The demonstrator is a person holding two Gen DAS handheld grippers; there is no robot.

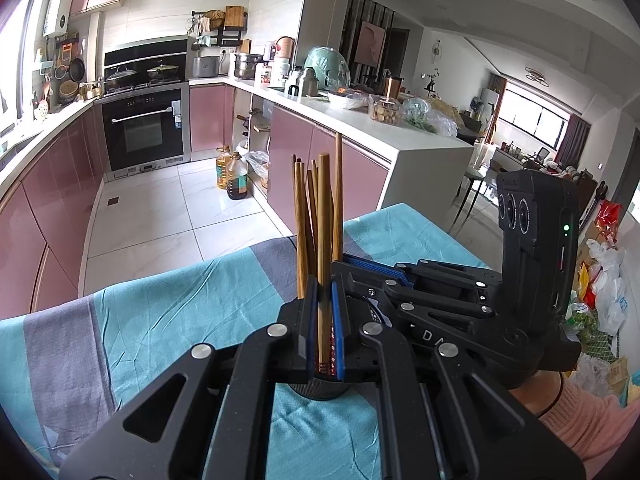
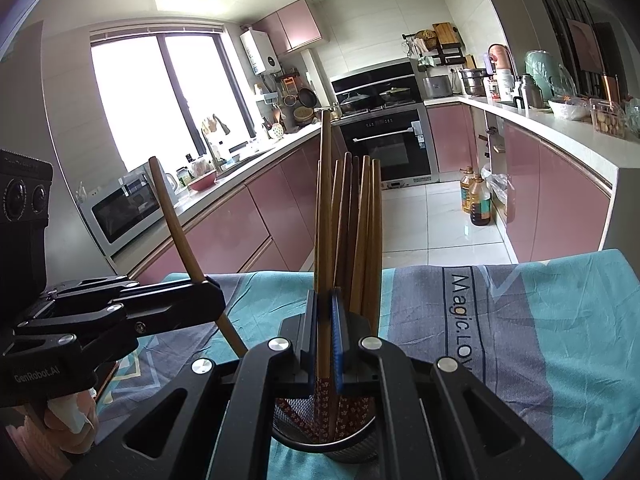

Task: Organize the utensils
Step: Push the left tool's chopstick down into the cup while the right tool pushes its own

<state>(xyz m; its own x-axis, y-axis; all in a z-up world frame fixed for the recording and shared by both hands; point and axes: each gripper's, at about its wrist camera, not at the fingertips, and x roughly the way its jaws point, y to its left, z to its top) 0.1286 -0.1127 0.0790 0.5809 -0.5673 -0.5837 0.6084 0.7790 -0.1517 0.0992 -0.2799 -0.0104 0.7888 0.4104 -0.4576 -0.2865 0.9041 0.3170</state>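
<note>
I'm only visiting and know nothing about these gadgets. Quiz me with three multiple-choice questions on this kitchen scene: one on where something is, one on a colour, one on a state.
1. Where does the chopstick holder stand?
A. on the floor
B. on the cloth
C. on the stove

2. What colour are the lower cabinet doors?
A. pink
B. green
C. black

3. What is the right gripper doing?
A. open and empty
B. shut on a spoon
C. shut on a chopstick

Answers:
B, the holder's base rests on the teal and grey fabric.
A, every lower door front is pink.
C, its blue pads clamp one wooden stick.
</note>
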